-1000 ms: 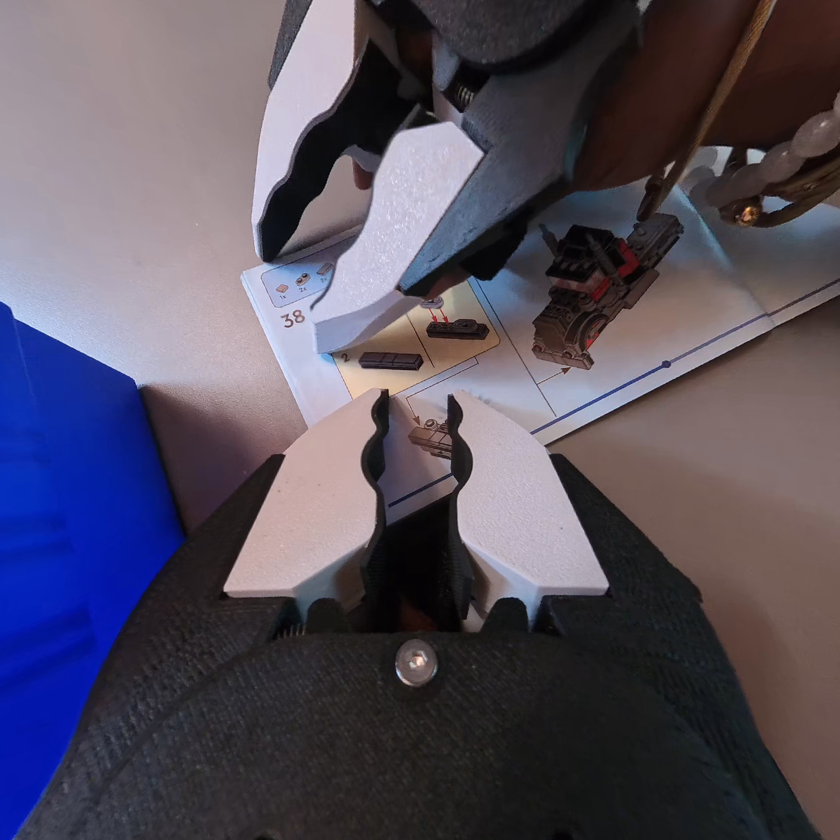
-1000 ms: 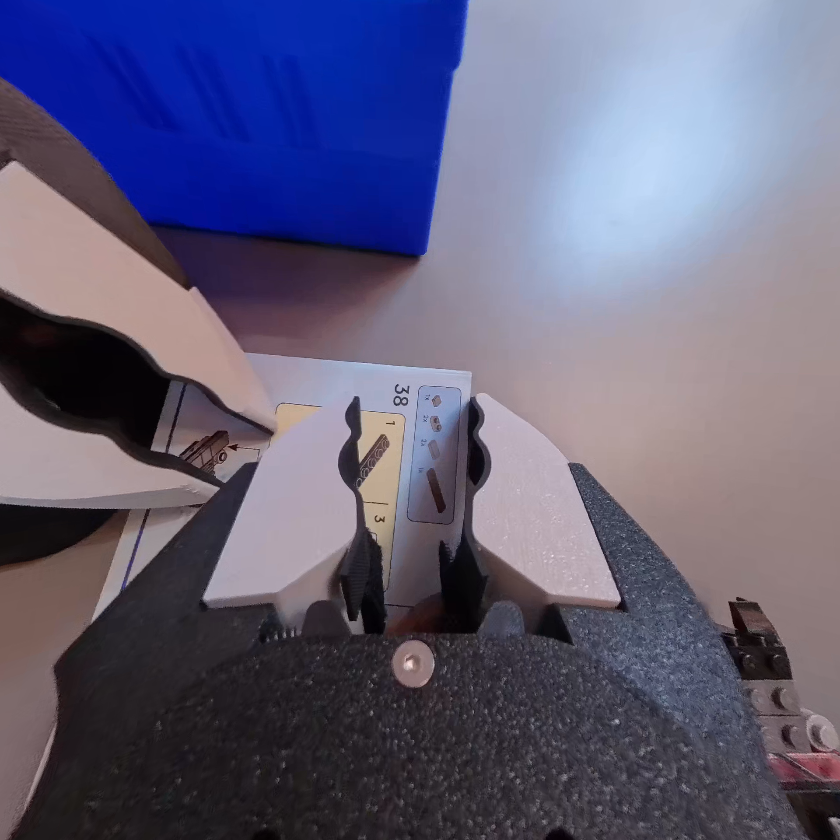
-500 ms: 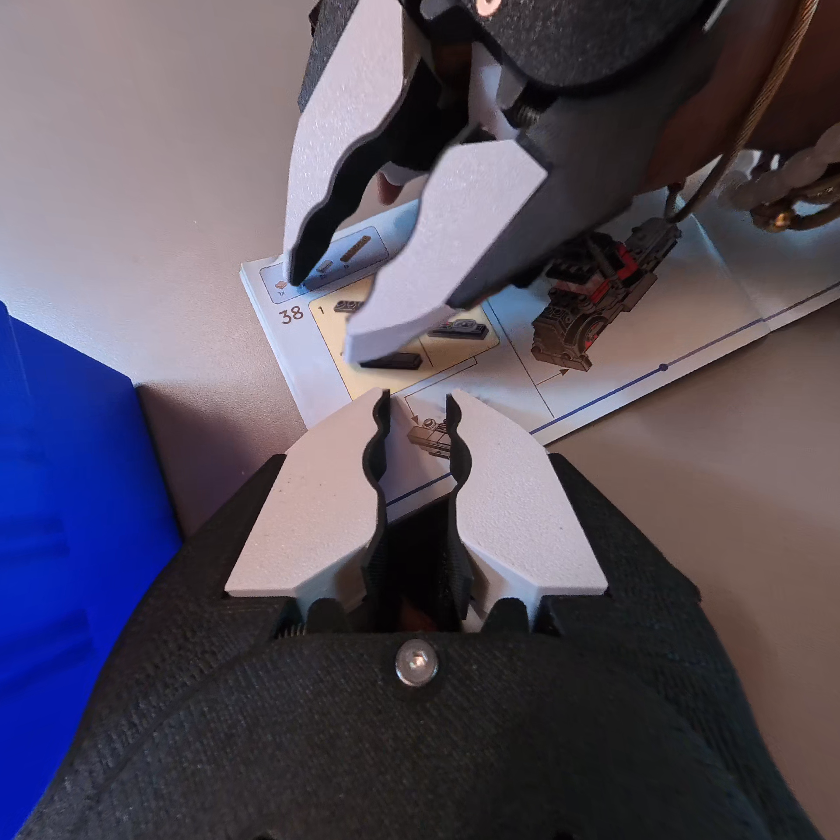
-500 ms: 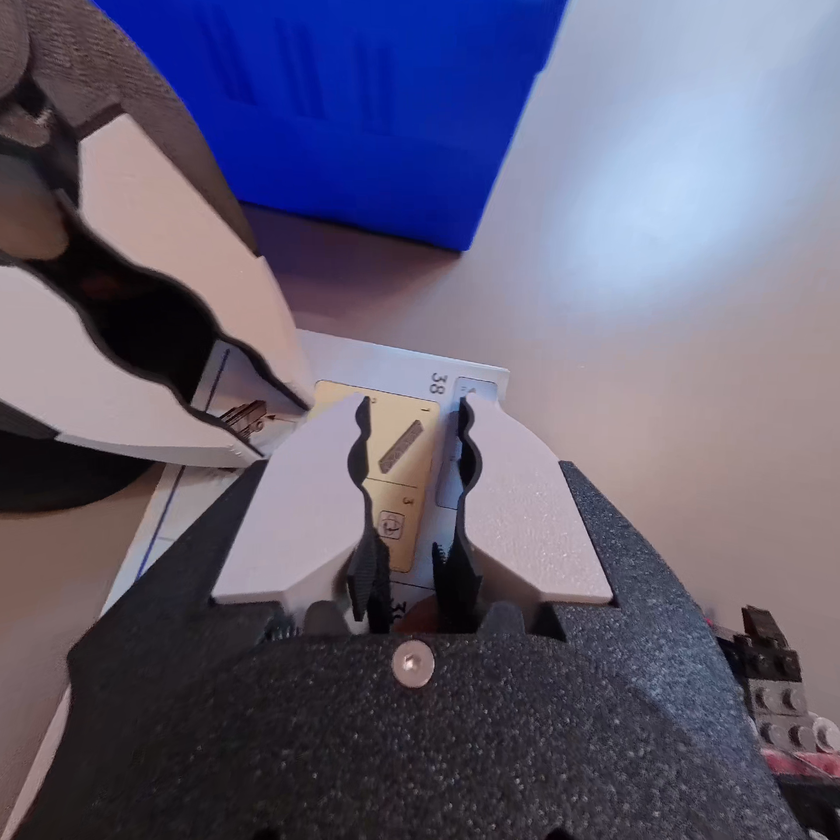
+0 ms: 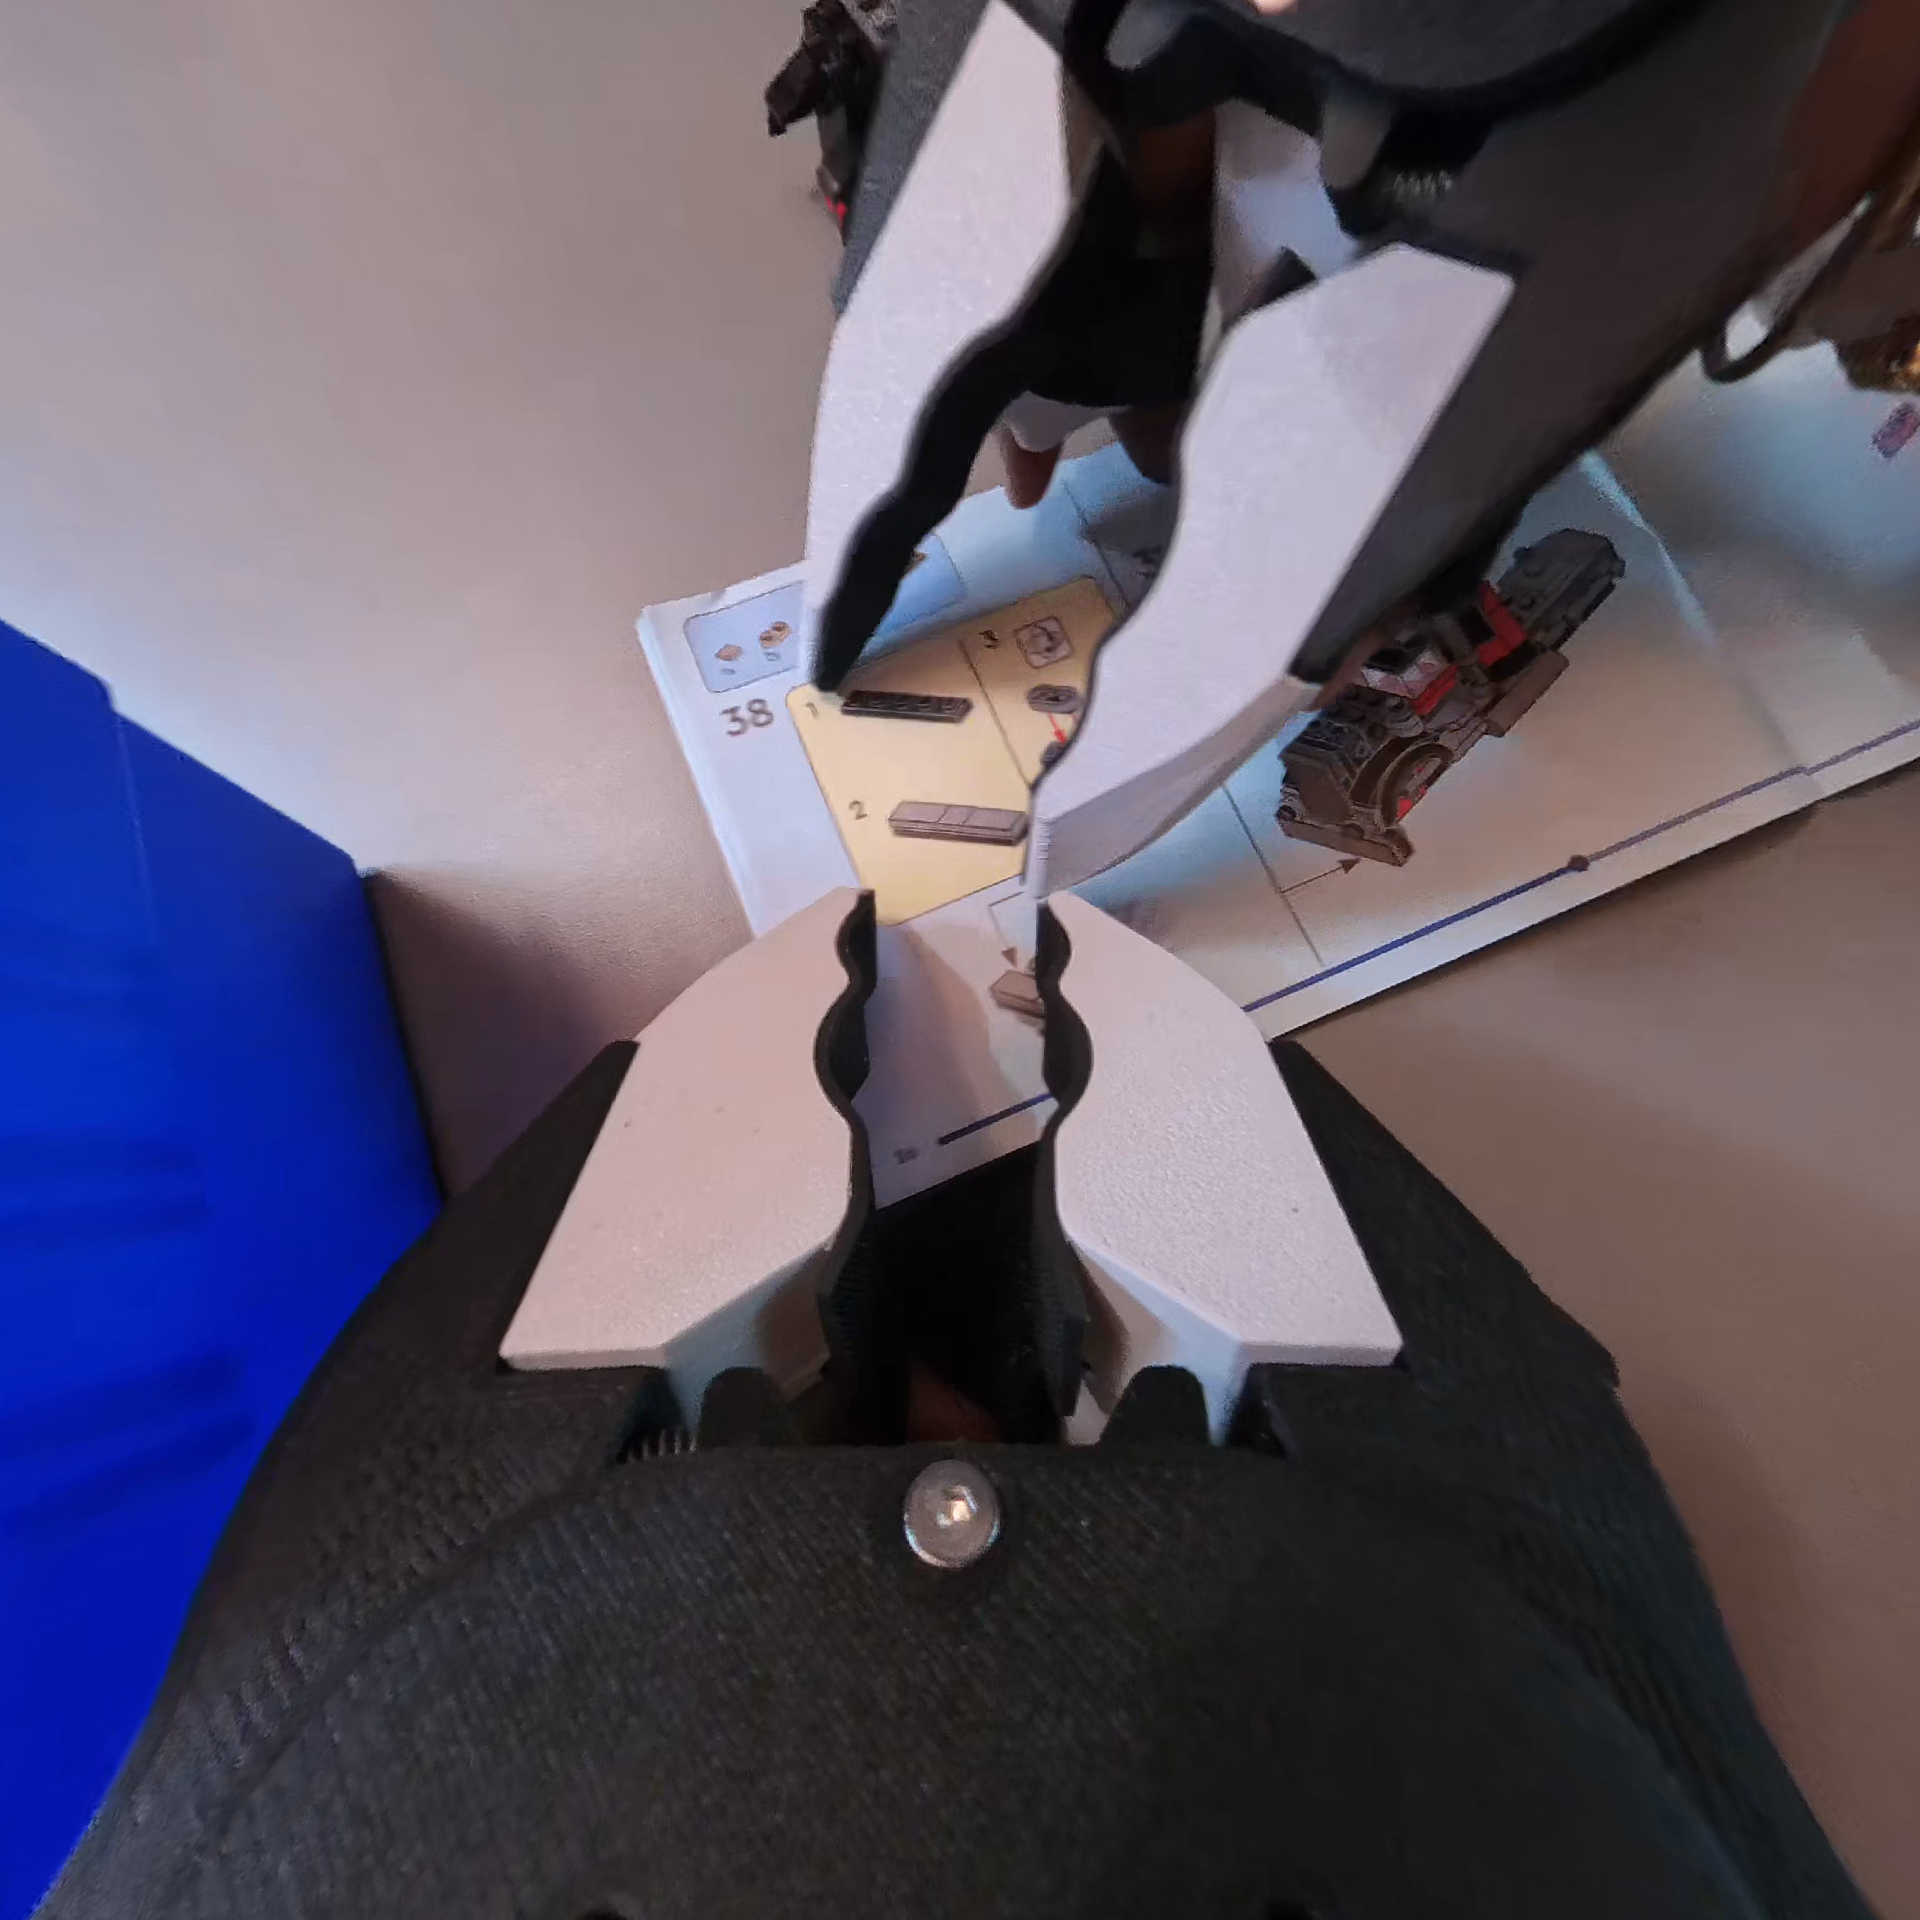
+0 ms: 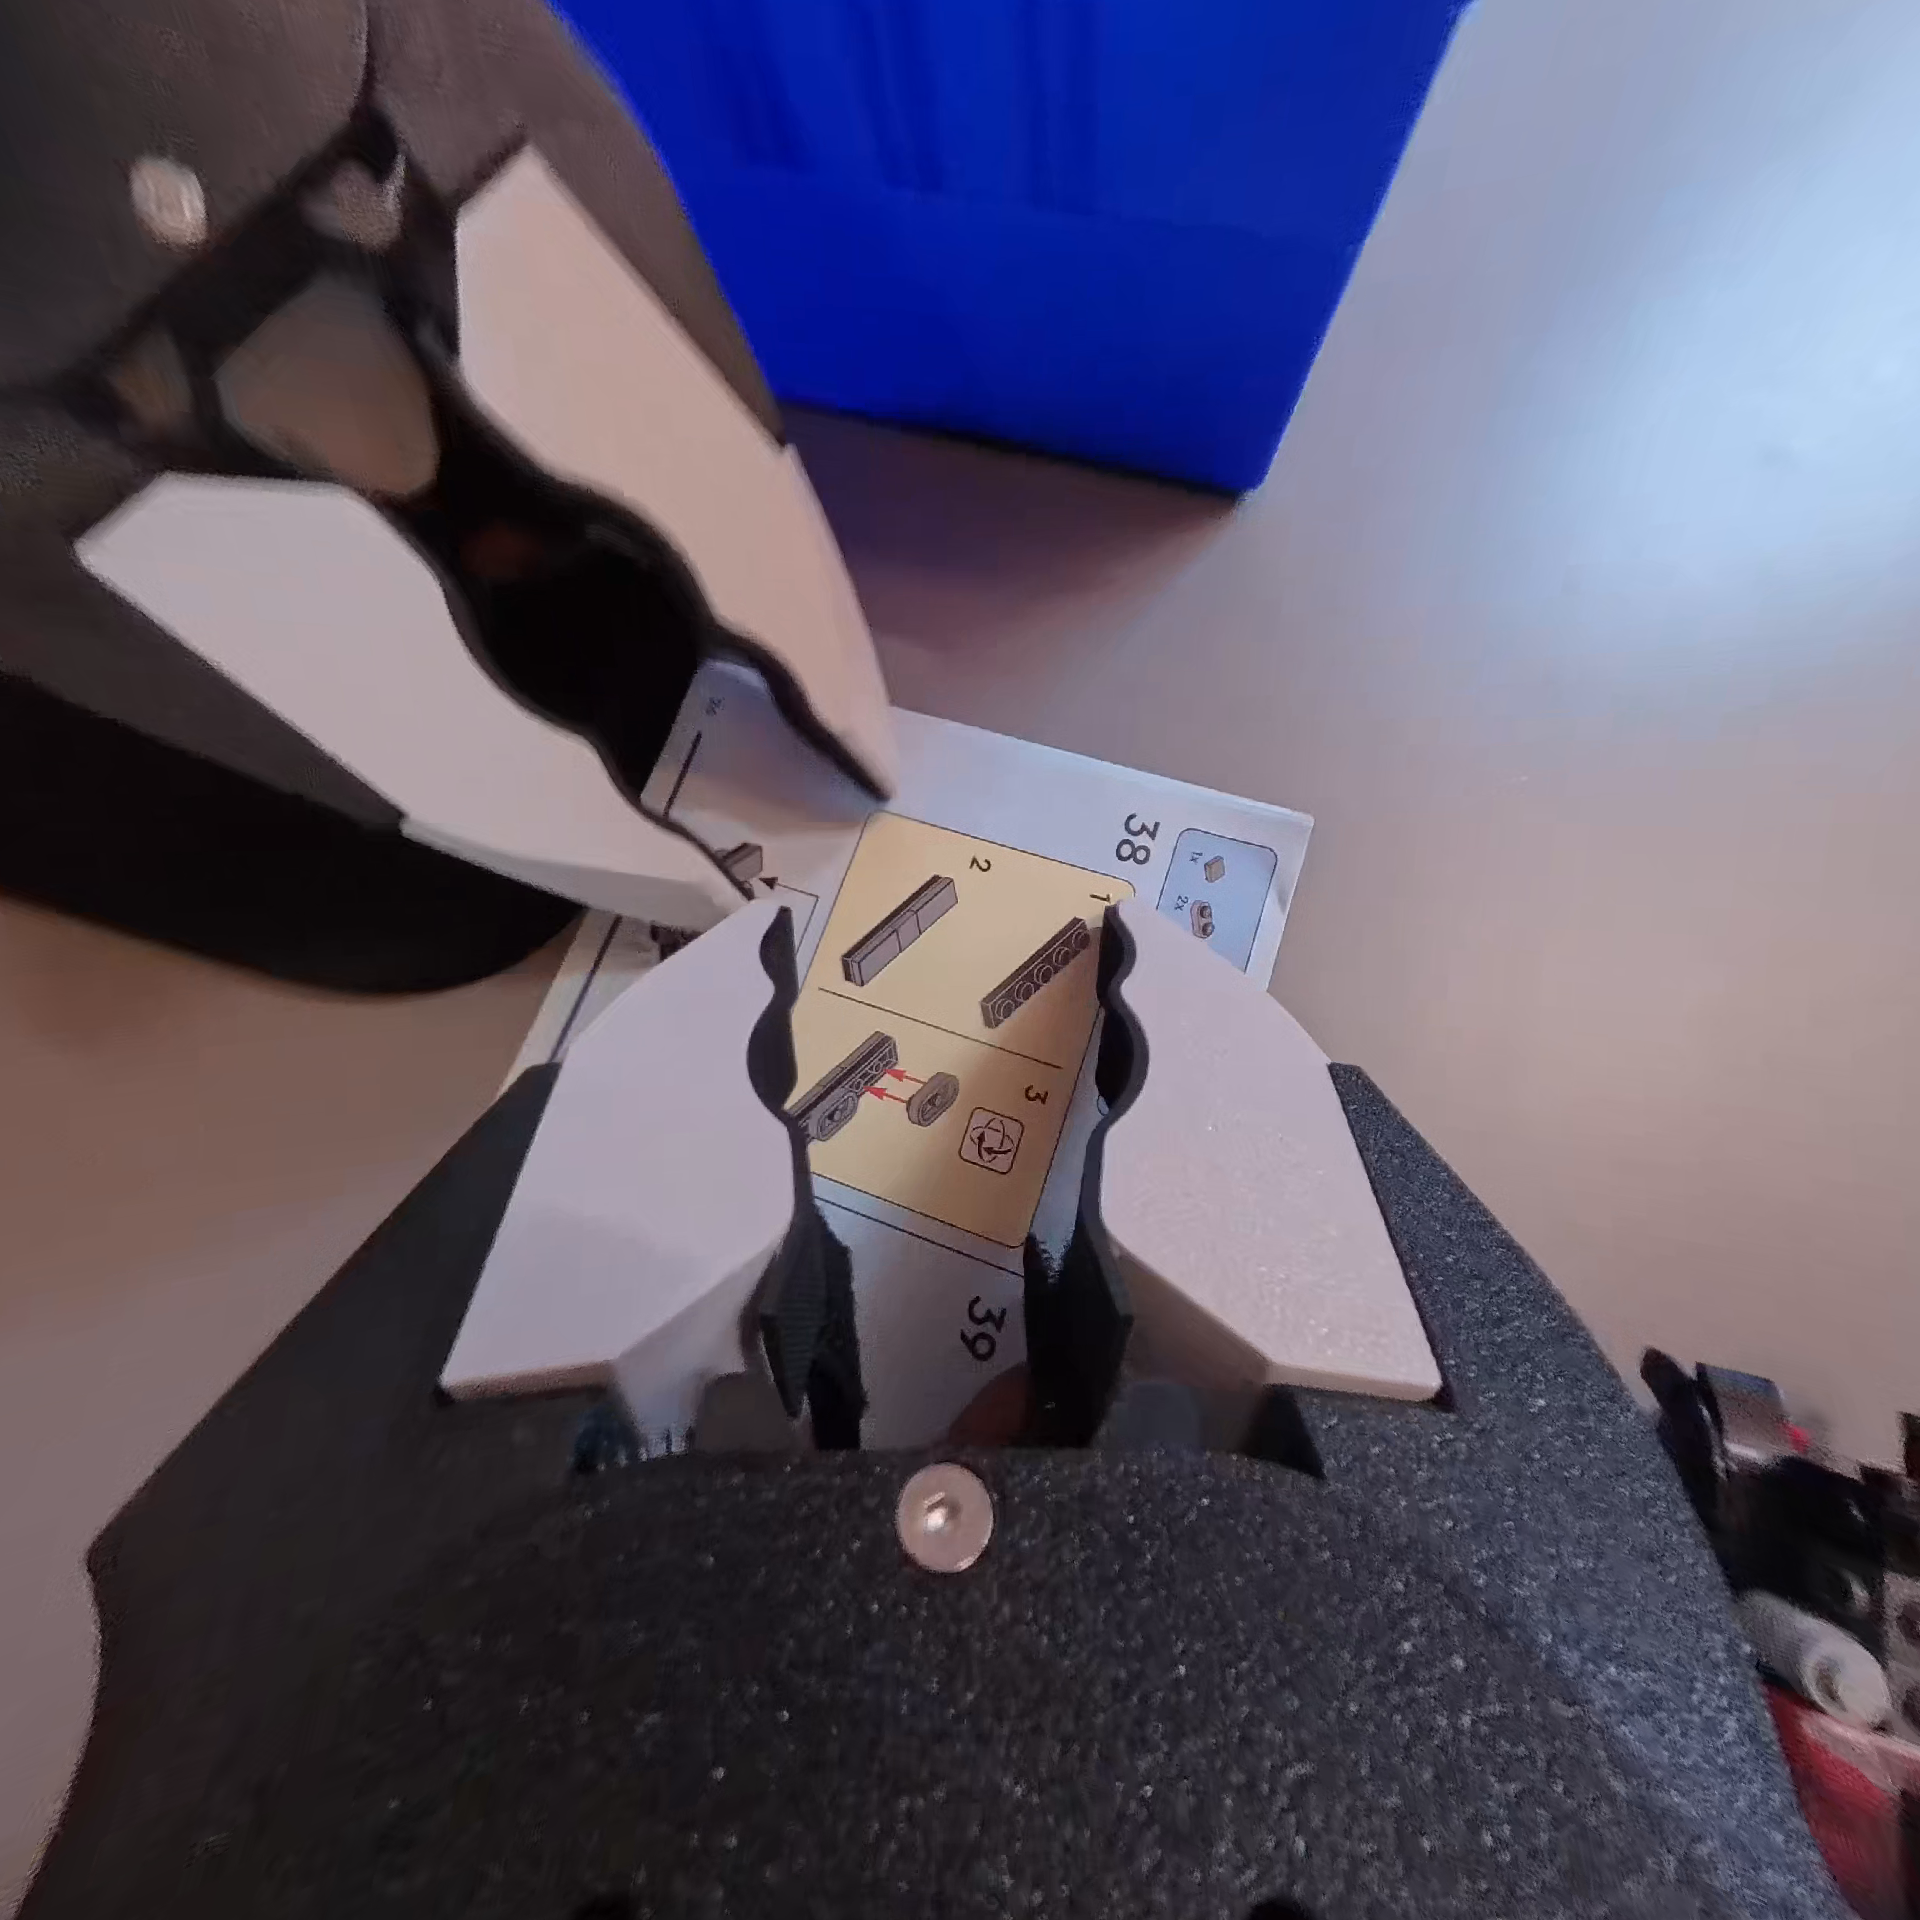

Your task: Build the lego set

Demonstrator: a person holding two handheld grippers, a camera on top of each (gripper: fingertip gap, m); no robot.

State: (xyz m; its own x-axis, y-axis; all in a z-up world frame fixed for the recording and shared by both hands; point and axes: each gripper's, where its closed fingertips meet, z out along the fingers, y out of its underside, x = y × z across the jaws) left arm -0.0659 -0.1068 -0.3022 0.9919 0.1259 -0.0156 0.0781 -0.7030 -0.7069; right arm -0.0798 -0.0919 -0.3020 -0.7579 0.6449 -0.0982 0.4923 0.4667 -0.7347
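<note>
The open instruction booklet [image 5: 935, 790] lies flat on the tan table; it also shows in the right wrist view [image 6: 935, 1039]. My left gripper [image 5: 954, 914] is open and empty, low over the booklet's near edge. My right gripper [image 6: 945, 914] is open and empty, held above the yellow step panel. Each gripper shows in the other's view: the right one [image 5: 935, 758] reaches in from the top, the left one [image 6: 805, 842] from the upper left, tips almost meeting. The partly built dark grey and red lego model [image 6: 1818, 1558] sits at the right gripper's lower right; a bit of it shows behind that gripper [image 5: 810, 73].
A blue bin [image 5: 156, 1039] stands close on the left of the left gripper, and at the far top in the right wrist view [image 6: 987, 208]. Bare tan table [image 6: 1558, 623] lies to the right of the booklet. A hand with a beaded bracelet holds the right gripper. Left and right tips are no more than a few centimetres apart.
My right gripper has lifted, swung along the page toward the left gripper, and its jaws stand wider apart. My left gripper has hardly moved.
</note>
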